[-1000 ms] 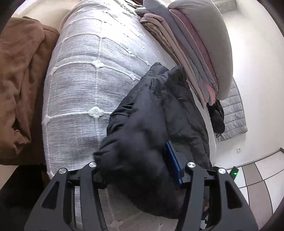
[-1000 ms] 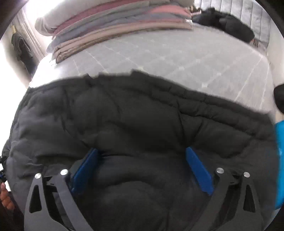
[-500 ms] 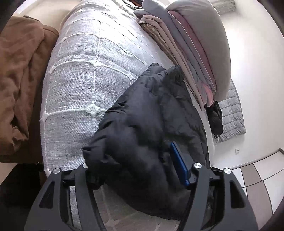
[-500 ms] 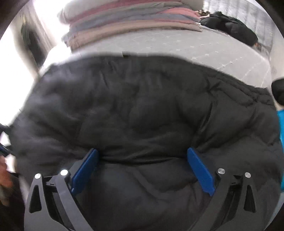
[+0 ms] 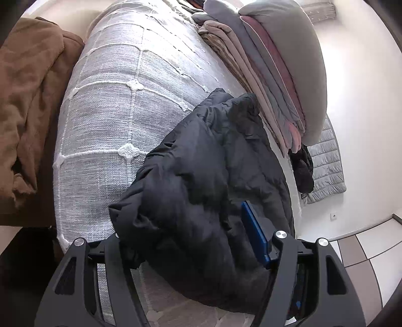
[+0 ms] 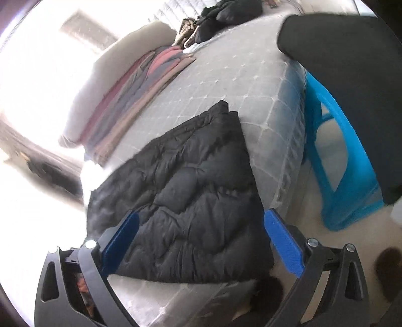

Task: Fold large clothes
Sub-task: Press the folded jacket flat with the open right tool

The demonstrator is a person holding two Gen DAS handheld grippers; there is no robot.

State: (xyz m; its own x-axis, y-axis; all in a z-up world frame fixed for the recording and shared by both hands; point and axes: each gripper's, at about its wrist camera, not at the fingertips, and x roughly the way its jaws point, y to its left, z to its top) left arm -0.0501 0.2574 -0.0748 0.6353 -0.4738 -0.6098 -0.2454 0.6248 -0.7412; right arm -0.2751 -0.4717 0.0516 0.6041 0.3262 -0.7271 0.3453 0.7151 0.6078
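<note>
A black quilted puffer jacket [image 5: 211, 181] is being seen lying folded on a bed covered by a pale grey woven bedspread with raised white stitched lines [image 5: 120, 105], close to the bed's near edge. In the left wrist view, the left gripper [image 5: 191, 241] is being held with its jaws spread wide around a bunched end of the jacket; the blue pad of one finger [image 5: 253, 234] is being pressed against the padded fabric, while the other finger is being hidden by a fold, so it cannot be told whether the cloth is actually being pinched. In the right wrist view, the right gripper [image 6: 201, 239] is being held with its two blue-padded fingers [image 6: 284, 244] wide apart and clear of the cloth, the jacket [image 6: 181, 191] being framed between them as a flattened, roughly rectangular bundle on the bedspread [image 6: 241, 75]. A stack of folded grey, pink and beige textiles [image 5: 271, 65] is being shown resting further up the bed, just beyond the jacket's far end, and is being seen again, blurred, in the right wrist view [image 6: 135, 90]. A brown fleece blanket [image 5: 27, 105] is being shown beside the bed at the left of the left wrist view. A bright blue plastic stool [image 6: 336, 161] is being shown standing on the floor next to the bed. A dark heap of clothing [image 6: 226, 15] is being seen at the bed's far end.
</note>
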